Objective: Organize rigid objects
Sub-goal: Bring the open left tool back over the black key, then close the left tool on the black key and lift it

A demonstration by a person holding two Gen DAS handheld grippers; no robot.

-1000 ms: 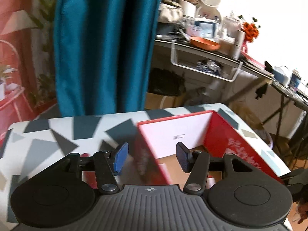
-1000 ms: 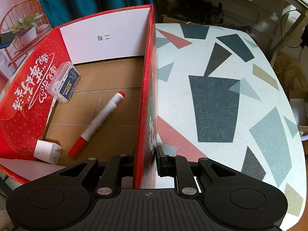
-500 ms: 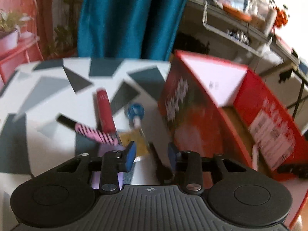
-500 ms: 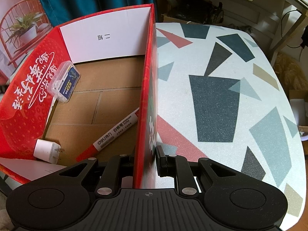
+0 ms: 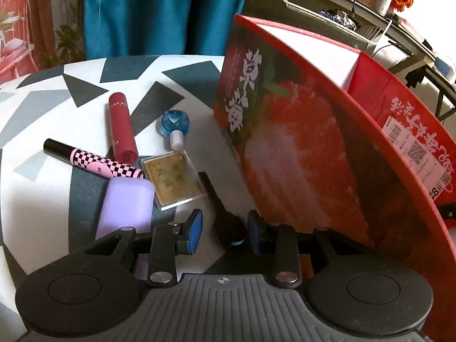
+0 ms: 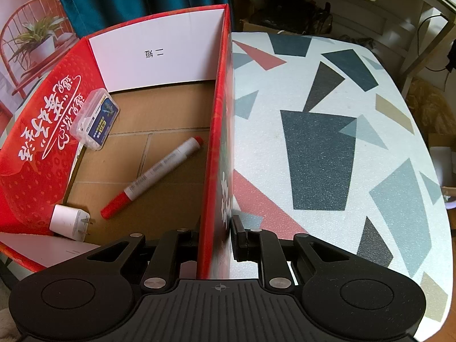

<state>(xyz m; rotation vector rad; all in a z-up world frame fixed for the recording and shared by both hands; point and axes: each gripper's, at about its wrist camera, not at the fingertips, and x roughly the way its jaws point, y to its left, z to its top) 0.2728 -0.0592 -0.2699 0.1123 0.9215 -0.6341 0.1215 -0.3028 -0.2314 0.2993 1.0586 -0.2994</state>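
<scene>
Clutter crowds our left gripper [image 5: 225, 235], whose half-spread jaws straddle a black plastic spoon [image 5: 225, 222] without pressing it, between the clear square case [image 5: 172, 182], the lilac pouch [image 5: 125, 205] and the red cardboard box [image 5: 299, 156]. Our right gripper [image 6: 215, 242] clamps that box's wall; a red-capped marker [image 6: 154, 176] lies inside.

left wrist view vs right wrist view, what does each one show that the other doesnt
Only the left wrist view shows the items still out on the table: a red tube, a pink checkered pen, a blue bottle, a clear case, a lilac case and a black spoon lying between the open left claw pads.

Only the right wrist view shows the box's inside: a red marker, a white plug and a small clear box, with the right claw shut on the box wall.

Both show the red box and the patterned table.
</scene>
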